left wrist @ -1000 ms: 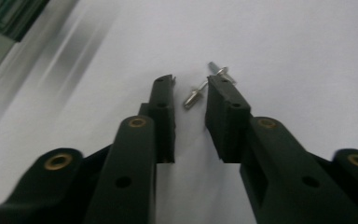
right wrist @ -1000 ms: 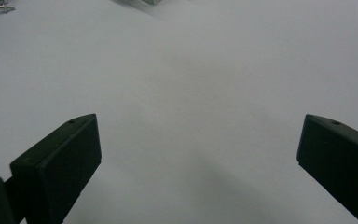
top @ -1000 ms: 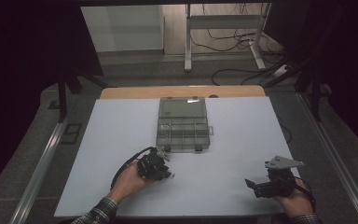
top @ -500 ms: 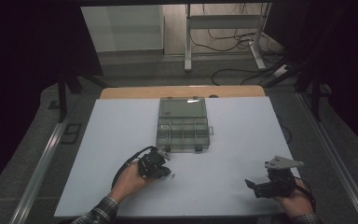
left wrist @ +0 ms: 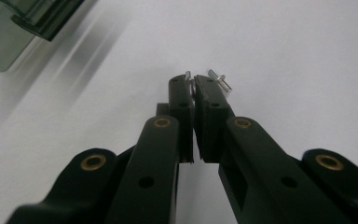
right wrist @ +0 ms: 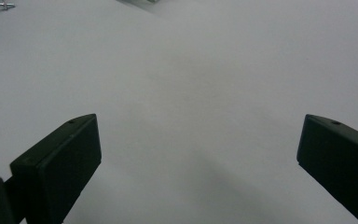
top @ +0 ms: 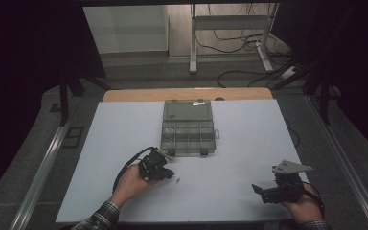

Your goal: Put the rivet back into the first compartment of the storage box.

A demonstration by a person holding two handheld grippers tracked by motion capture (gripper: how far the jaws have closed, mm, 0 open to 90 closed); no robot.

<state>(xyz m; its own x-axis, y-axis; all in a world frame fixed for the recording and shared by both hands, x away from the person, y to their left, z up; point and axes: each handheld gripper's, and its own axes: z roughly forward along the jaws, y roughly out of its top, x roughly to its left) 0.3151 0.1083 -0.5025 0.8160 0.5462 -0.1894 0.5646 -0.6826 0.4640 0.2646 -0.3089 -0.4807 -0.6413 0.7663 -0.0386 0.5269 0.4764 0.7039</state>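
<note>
Clamping one small metal pin (left wrist: 189, 80) between closed jaws, the left hand-held gripper (left wrist: 194, 83) hid most of it; a second pin (left wrist: 219, 79) lay just beside on the white surface (top: 230, 143). The right hand-held gripper (right wrist: 196, 154) stood apart, empty. One clear compartment box (top: 188, 128) sat farther back, its contents indistinct.

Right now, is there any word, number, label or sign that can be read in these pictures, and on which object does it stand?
None can be read.
Organizer box: clear plastic, no legible label.
Left gripper and right gripper: black, no markings visible.
Dark plate on the floor left of the table: it may bear a mark, too small to read.
</note>
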